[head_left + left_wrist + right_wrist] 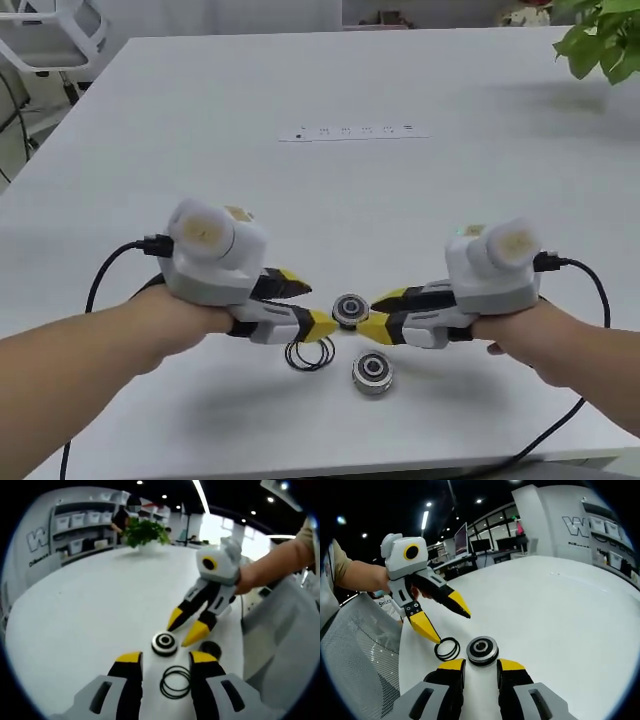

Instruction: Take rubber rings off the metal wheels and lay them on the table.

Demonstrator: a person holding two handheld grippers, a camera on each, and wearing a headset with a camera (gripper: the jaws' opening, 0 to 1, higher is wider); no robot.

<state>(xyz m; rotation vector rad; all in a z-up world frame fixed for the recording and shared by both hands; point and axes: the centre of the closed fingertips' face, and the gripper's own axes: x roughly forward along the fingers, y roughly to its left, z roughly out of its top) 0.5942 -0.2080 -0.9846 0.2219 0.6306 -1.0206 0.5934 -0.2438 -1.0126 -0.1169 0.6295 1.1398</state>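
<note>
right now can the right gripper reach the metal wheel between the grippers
Probably yes: the right gripper is open, the metal wheel lies just past its tips, nothing between them.

Plant [603, 40] and chair [55, 30] half off-frame; strip [352, 131] markings illegibly small.

Open-plan office or lab: large white desk [400, 90] with inset sockets [353, 131]; shelves of bins [82, 529] at upper left; monitors [462, 537] at upper centre; mesh chair [357, 645] at lower left.
</note>
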